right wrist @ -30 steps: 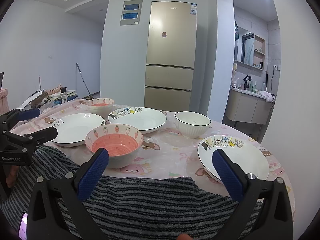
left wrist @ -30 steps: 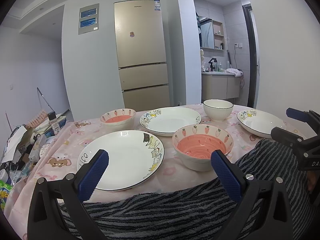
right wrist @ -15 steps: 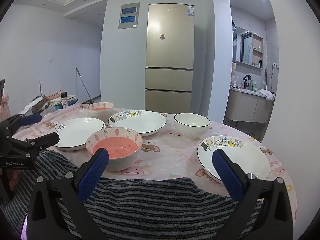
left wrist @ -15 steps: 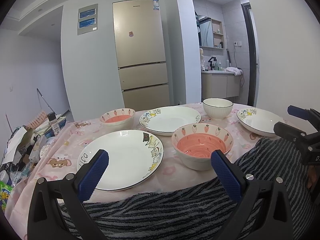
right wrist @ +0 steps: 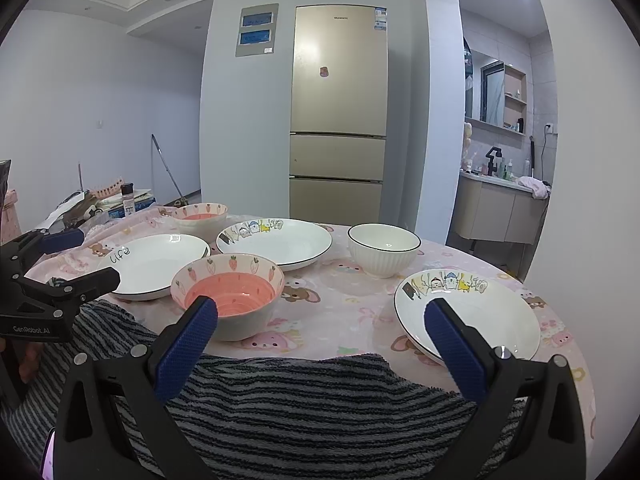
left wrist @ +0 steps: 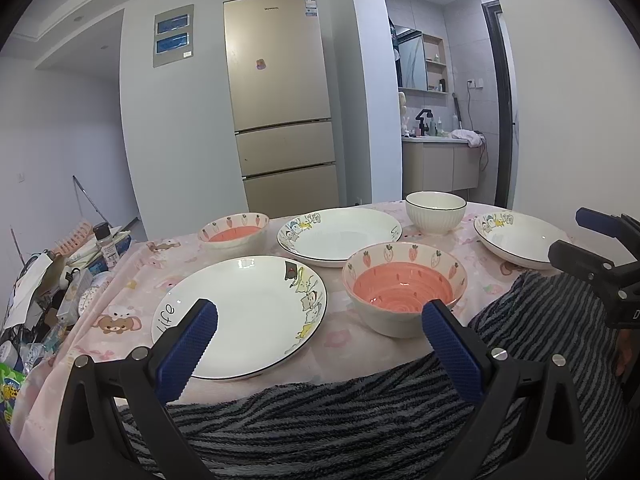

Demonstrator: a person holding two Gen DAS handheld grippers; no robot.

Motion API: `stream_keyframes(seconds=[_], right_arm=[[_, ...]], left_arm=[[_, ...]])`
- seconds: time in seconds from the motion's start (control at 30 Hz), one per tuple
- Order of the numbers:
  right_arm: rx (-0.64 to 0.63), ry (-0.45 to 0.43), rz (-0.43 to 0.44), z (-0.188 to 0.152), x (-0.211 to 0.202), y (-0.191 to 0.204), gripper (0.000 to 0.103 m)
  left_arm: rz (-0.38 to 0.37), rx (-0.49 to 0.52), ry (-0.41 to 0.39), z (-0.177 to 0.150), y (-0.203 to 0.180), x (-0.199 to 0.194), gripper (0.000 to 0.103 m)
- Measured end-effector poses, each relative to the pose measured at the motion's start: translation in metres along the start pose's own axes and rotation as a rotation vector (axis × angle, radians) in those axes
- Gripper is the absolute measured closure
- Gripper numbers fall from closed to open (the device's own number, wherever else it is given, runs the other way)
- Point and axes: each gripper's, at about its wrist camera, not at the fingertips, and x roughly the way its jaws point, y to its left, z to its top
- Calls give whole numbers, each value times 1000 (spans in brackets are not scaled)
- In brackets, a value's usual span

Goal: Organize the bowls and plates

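Note:
On the pink tablecloth (left wrist: 344, 332) lie three white cartoon plates: a near-left one marked "life" (left wrist: 240, 304), a middle one (left wrist: 340, 236) and a right one (right wrist: 468, 312). A big strawberry bowl with a pink inside (left wrist: 404, 288) stands near the front, a small carrot bowl (left wrist: 234, 232) at the far left, and a white ribbed bowl (left wrist: 435, 212) at the back. My left gripper (left wrist: 320, 320) is open and empty, hovering before the "life" plate and strawberry bowl. My right gripper (right wrist: 320, 320) is open and empty, between the strawberry bowl (right wrist: 228, 292) and the right plate.
A striped grey towel (right wrist: 312, 404) covers the near table edge under both grippers. A cluttered side table with a bottle (left wrist: 106, 240) stands at the left. A gold fridge (left wrist: 280, 108) and a washbasin nook (left wrist: 440, 160) lie behind the table.
Both grippers have risen and tilted slightly, so the table sits a little lower in view. No dish has moved and both stay open.

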Motion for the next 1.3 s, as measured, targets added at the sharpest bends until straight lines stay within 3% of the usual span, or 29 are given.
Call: stream_keyframes(seconds=[1.3], right_arm=[[14,-2,9,-1,1,-4,0]], left_arm=[[-1,10,17,-1,-2,7,0]])
